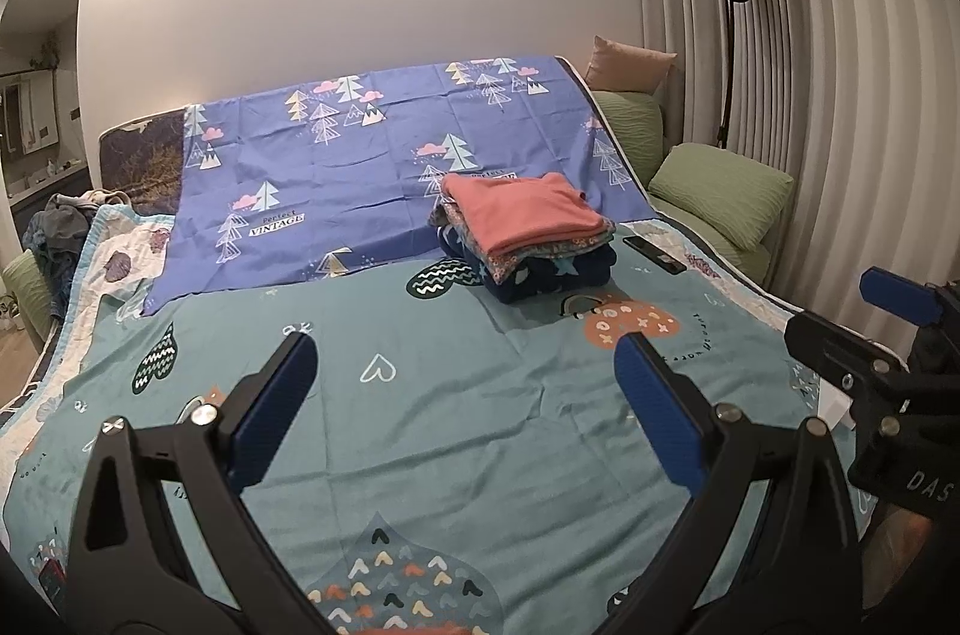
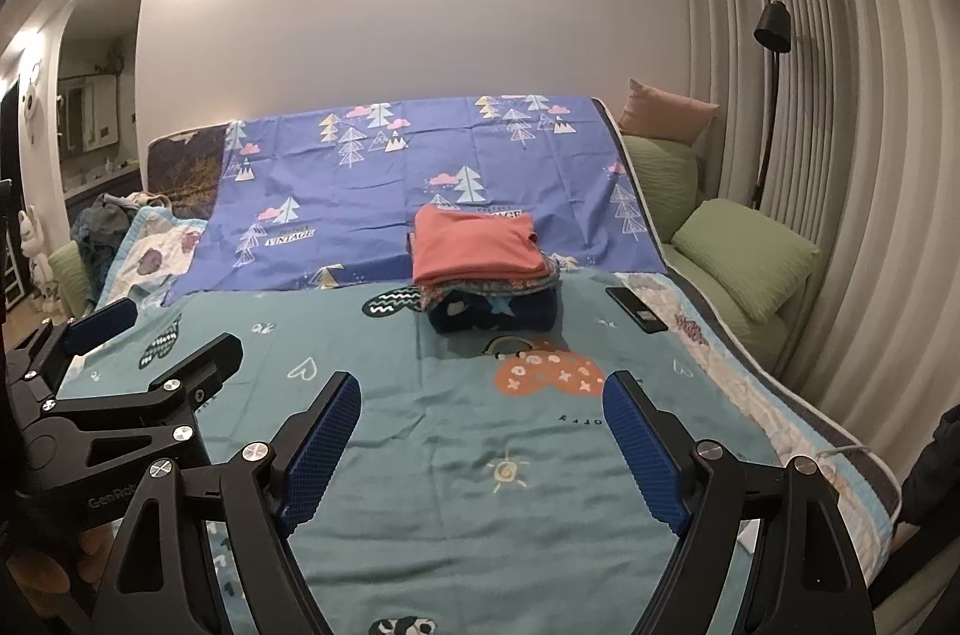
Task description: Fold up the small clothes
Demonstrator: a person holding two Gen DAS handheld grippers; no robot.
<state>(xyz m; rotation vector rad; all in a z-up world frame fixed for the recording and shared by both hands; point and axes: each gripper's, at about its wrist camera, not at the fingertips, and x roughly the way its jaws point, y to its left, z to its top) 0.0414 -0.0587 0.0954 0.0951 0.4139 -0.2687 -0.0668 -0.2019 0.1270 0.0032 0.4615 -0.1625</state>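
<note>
A stack of folded small clothes sits on the bed's teal sheet, with a salmon-pink garment on top and a dark navy piece at the bottom; it also shows in the right wrist view. A heap of unfolded clothes lies at the far left edge of the bed, also seen in the right wrist view. My left gripper is open and empty, above the teal sheet, well short of the stack. My right gripper is open and empty, beside the left one.
A purple tree-print sheet covers the raised far half of the bed. A black phone lies right of the stack. Green cushions, a floor lamp and curtains stand at the right. The bed's right edge drops off.
</note>
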